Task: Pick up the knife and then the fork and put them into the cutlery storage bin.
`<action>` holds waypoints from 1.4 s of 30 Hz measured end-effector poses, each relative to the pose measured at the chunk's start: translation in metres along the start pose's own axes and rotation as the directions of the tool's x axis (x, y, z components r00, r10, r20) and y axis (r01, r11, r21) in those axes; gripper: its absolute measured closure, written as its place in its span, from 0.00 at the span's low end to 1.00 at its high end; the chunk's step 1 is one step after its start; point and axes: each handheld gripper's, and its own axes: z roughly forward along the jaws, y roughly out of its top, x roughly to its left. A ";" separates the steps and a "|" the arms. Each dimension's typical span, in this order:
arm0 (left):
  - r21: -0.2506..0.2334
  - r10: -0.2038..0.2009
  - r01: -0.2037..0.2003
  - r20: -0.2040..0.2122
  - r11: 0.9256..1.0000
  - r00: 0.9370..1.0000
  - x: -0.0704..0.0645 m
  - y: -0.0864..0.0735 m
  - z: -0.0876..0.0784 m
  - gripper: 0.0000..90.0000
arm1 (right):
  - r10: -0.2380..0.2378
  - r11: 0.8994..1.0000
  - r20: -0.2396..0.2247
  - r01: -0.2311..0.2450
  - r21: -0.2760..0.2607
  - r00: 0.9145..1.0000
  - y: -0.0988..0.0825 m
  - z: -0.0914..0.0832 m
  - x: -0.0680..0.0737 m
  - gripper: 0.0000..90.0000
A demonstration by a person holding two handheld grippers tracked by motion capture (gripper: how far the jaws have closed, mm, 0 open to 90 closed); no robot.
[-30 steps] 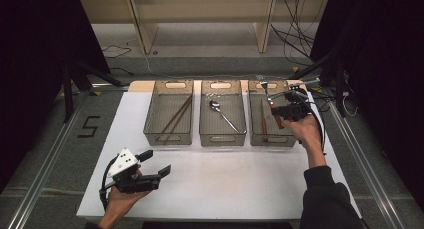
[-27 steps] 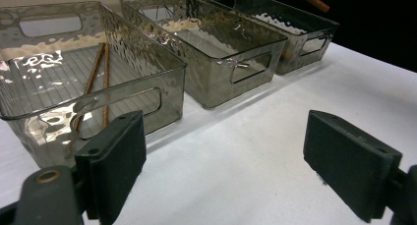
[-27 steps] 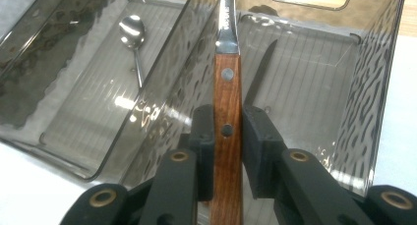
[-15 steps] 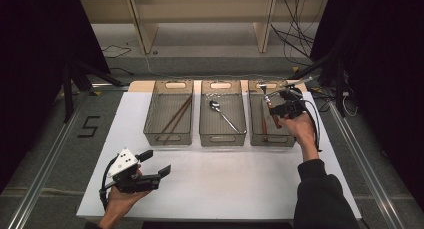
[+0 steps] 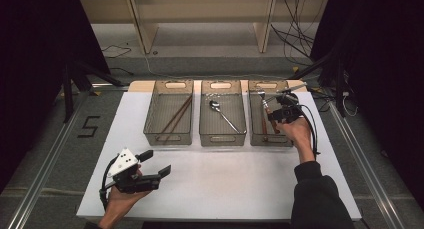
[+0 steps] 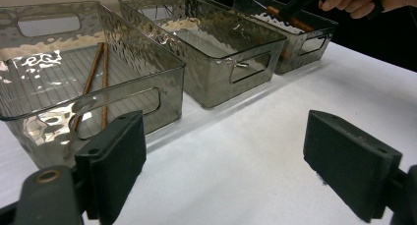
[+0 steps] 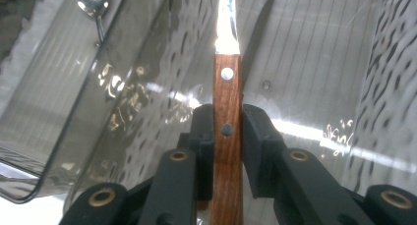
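White table [image 5: 225, 189] carrying three clear bins, right bin [image 5: 270, 139] under the right tool [image 7: 227, 131], its pads clamped on a wooden-handled knife [image 7: 226, 117] pointing into that bin, left tool [image 5: 150, 168] gaping empty over bare table

Knife [image 7: 226, 136]: handle reddish-brown wood w/ visible grain, semi-gloss, two metal rivets; blade polished metal, strong glare. Bins [image 5: 168, 114]: smoky clear plastic, glossy, rippled walls, ribbed floor. Spoon [image 5: 222, 114]: shiny metal. Chopsticks [image 6: 96, 77]: matt brown wood. Right claw [image 7: 226, 124] pads: matt black, rubbery. Surface [image 5: 225, 184]: white, matt, smooth.
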 end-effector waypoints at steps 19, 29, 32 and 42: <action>0.001 0.003 -0.003 0.002 1.000 1.000 0.000 0.000 0.000 0.18 | 0.005 1.000 -0.048 -0.006 -0.021 0.999 0.000 -0.004 0.005 0.58; 0.004 0.005 -0.005 0.003 1.000 1.000 0.000 0.000 0.000 0.18 | -0.042 0.992 -0.101 0.029 -0.122 0.994 -0.009 -0.022 0.015 0.41; 0.005 0.004 -0.005 0.004 1.000 1.000 0.000 0.000 0.000 0.18 | -0.061 0.987 -0.127 0.041 -0.157 0.990 -0.014 -0.028 0.022 0.36; 0.002 -0.004 0.004 0.010 1.000 1.000 0.000 0.000 0.001 0.18 | -0.173 0.953 -0.206 0.111 -0.282 0.963 -0.043 -0.046 0.051 0.28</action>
